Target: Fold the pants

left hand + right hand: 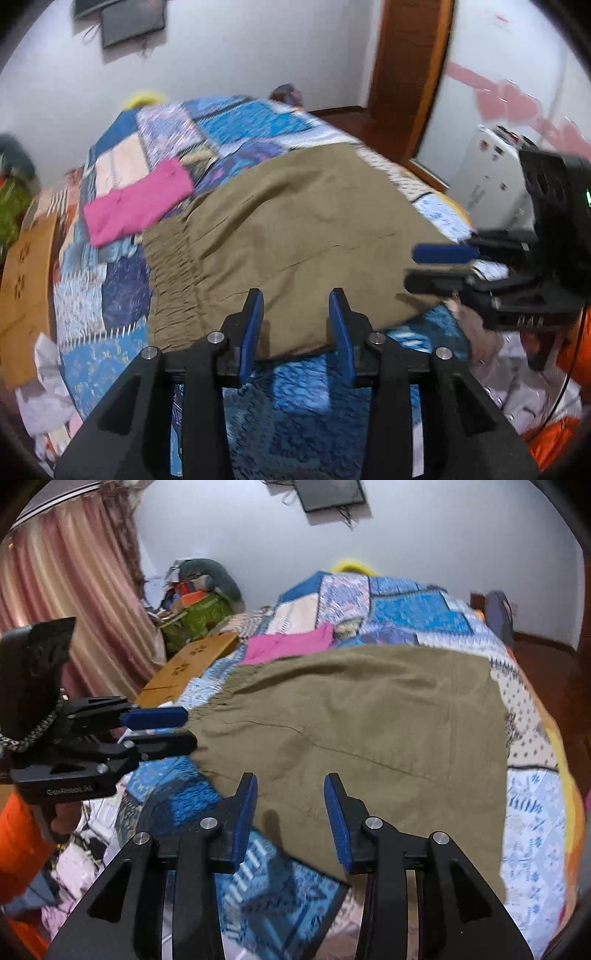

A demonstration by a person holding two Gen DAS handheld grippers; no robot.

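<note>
The pants (295, 236) lie flat across the near half of the bed, on the quilt (236, 122), already doubled over, with the gathered waistband toward the bed's left edge and the near fold close to the near edge. A pink cloth (136, 203) lies folded beyond the waistband, just touching the pants at their far left corner.

The left gripper (296, 295) hangs over the near edge of the pants, fingers wide apart and holding nothing. The right gripper (290, 781) does likewise further along the same edge — fingers wide, empty.

Each camera catches the other tool side-on. In the left view the right gripper (421, 264) sits at the pants' right corner, its blue pad (443, 254) above the black finger with a gap between. In the right view the left gripper (188, 727) sits by the waistband end.

Only the right view shows the curtain (66, 602), a green bag (199, 620) and the whole cardboard sheet (188, 668) at the bed's left edge. Only the left view shows the door frame (410, 74) and a white appliance (487, 173) beyond the right edge.
</note>
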